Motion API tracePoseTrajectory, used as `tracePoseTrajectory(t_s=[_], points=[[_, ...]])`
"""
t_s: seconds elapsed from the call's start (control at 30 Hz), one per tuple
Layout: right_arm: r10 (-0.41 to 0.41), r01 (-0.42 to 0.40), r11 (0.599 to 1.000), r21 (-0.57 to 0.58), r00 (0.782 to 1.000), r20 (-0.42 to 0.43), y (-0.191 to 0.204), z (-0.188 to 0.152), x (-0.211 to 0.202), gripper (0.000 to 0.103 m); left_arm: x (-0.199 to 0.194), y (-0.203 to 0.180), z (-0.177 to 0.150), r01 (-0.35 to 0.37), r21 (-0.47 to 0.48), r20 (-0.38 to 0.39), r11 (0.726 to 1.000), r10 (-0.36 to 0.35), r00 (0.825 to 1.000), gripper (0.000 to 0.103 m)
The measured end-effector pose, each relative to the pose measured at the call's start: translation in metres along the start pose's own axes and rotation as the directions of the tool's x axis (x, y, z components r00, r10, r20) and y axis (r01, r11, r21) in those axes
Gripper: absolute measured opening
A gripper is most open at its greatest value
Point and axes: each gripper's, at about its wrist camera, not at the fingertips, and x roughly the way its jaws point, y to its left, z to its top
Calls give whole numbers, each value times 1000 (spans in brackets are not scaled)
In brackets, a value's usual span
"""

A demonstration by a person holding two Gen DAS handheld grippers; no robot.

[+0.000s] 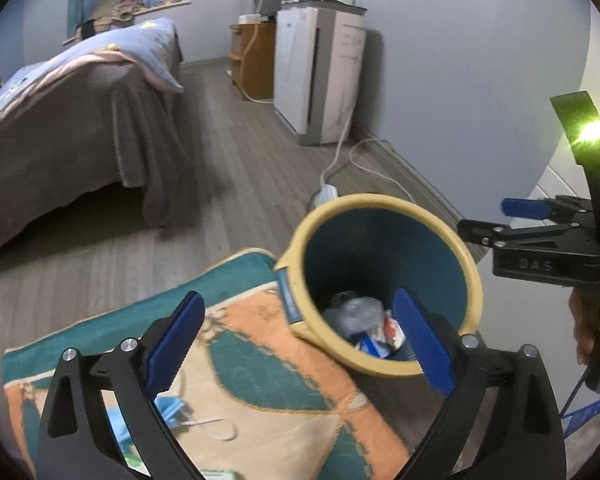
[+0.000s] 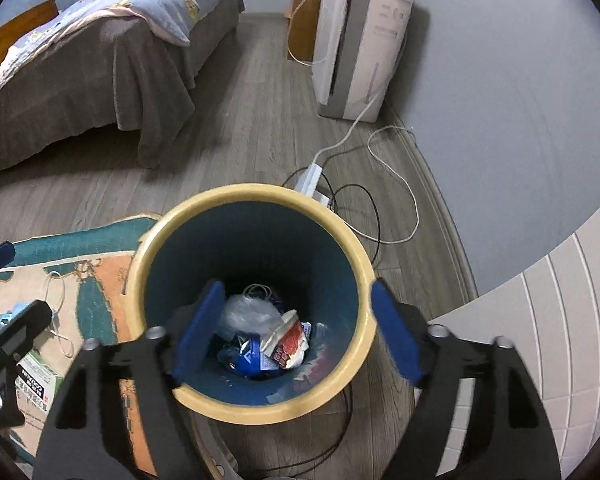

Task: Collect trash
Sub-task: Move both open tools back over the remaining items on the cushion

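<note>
Fingers (image 2: 394, 340) of the right gripper (image 2: 296, 332) spread wide, empty, over the bin (image 2: 256, 196); left gripper (image 1: 298, 344) equally wide, bin beyond its right finger.

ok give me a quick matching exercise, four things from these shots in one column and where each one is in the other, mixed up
Things:
1. face mask
2. red and white carton
3. power strip
4. blue quilt

Places:
A. on the bed
B. on the wood floor behind the bin
C. on the rug, left of the bin
D. inside the bin

Pairs: 1-C, 2-D, 3-B, 4-A

Here the bin is the trash bin with the yellow rim, the rug is the teal and orange one, and the bed has a grey cover.
</note>
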Motion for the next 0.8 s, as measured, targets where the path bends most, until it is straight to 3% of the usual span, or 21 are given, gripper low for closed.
tracePoseTrajectory(t_s=[0.13,0.43,0.8], points=[[22,-21,1000,-16,999,28,12,3,-10,97,-13,18,-5,-35,-19,-1,999,35,999,95],[73,-70,992,-104,997,27,64,2,-18,97,-49,62,-21,-102,-45,25,994,103,994,96],[148,-140,960,-242,989,14,143,-6,-25,97,-87,126,-49,-207,-135,-2,969,209,978,96]])
